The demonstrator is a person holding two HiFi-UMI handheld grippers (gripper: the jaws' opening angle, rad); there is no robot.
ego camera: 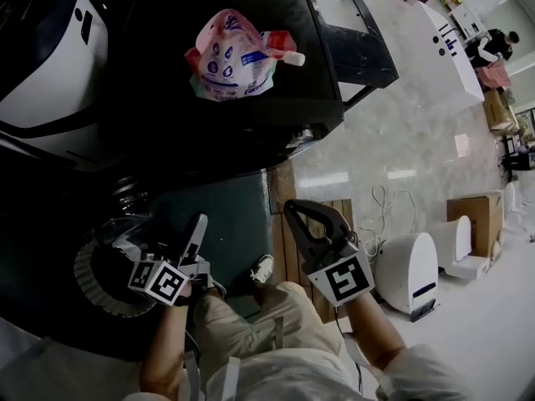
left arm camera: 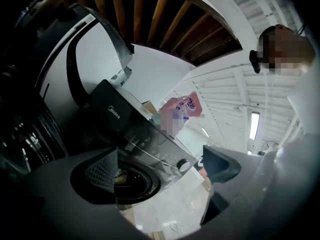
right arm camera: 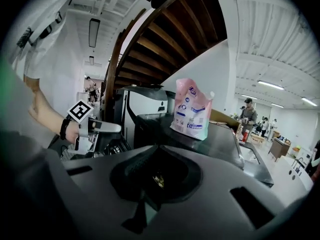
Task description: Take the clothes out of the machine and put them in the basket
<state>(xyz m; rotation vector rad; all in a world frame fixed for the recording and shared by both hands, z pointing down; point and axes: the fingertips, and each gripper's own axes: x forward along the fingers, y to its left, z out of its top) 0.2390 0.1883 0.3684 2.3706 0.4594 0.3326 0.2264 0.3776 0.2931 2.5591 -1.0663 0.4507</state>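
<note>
Left gripper [left arm camera: 161, 168] wide apart, right gripper [right arm camera: 156, 156] closed, empty; control panel [left arm camera: 150, 149] of the machine [left arm camera: 112, 115] only in left gripper view.

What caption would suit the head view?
Left hand-held gripper and right hand-held gripper before a dark washing machine, pink pouch on top.

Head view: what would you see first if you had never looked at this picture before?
The pink pouch jumps out first, because it sits on the dark top of the black washing machine. Next come the two grippers at the bottom, each with a black-and-white marker cube. The left gripper is open near the machine's front, and the right gripper is shut and empty above the person's knee.
</note>
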